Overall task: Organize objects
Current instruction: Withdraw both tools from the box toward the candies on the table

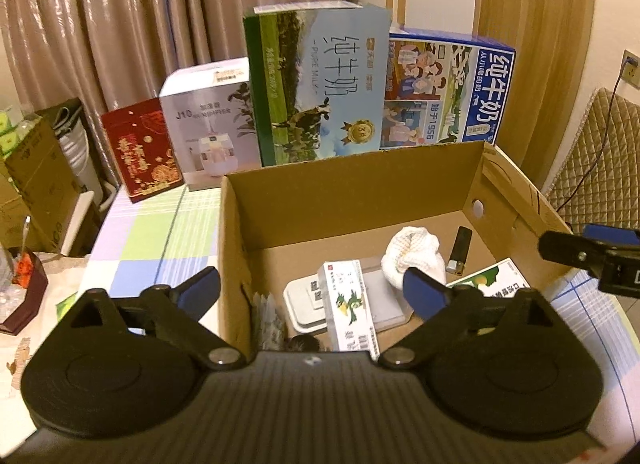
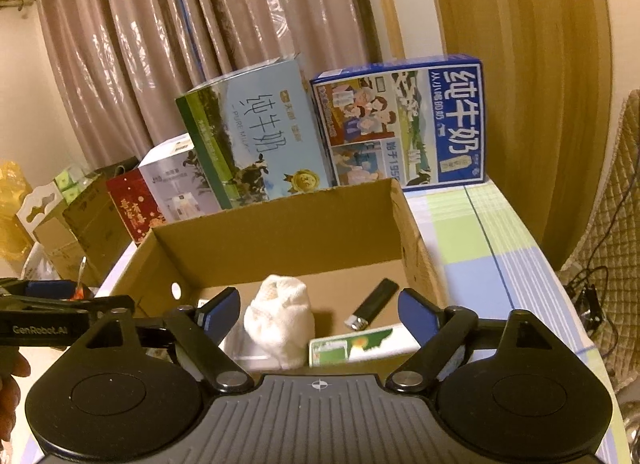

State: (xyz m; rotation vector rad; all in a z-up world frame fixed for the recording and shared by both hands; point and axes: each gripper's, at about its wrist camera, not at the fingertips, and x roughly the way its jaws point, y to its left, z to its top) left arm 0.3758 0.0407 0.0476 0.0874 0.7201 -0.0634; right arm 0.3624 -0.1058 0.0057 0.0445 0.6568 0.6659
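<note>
Tools, left tool (image 1: 312, 290) and right tool (image 2: 318, 310), are hovering wide open and empty over the cardboard box (image 1: 352, 192), where towel (image 1: 414, 258), lighter (image 1: 460, 250) and cartons are lying. Release step looks complete; next move calls for fetching another item.

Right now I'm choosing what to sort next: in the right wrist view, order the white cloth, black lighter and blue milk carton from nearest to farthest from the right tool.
1. White cloth, in the box, just ahead.
2. Black lighter, deeper, right side.
3. Blue milk carton, behind the box.
</note>
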